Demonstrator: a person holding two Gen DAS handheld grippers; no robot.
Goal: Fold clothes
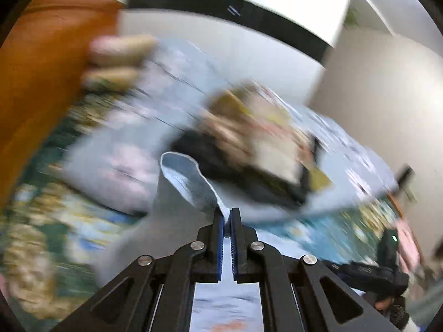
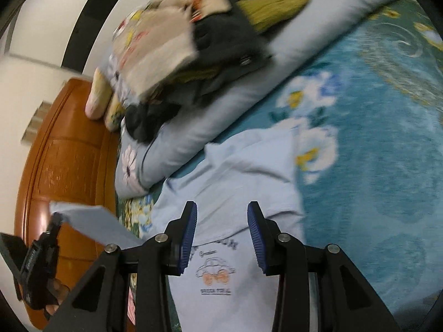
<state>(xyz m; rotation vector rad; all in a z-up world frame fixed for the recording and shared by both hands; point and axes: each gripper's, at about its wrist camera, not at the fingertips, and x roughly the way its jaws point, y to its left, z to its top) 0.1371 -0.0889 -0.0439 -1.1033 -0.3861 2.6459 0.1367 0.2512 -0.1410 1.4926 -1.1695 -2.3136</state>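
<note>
A: Where is your shirt?

B: Your light blue T-shirt [image 2: 235,182] lies on the teal flowered bedspread [image 2: 373,144], car print up, just in front of your right gripper [image 2: 222,238]. One edge of it is lifted off to the left.

A: Who has that edge?

B: Your left gripper [image 1: 227,218] does. Its blue-padded jaws are pinched nearly together on a hemmed fold of the shirt, which rises above them in a loop.

A: And your right?

B: Its jaws stand wide apart with nothing between them, hovering over the shirt's chest.

A: What's around it?

B: Beyond the shirt, a pale blue pillow [image 2: 221,105] carries a pile of clothes [image 2: 193,36] in dark, beige and olive. An orange wooden headboard [image 2: 72,149] stands behind. The left view is heavily blurred.
</note>
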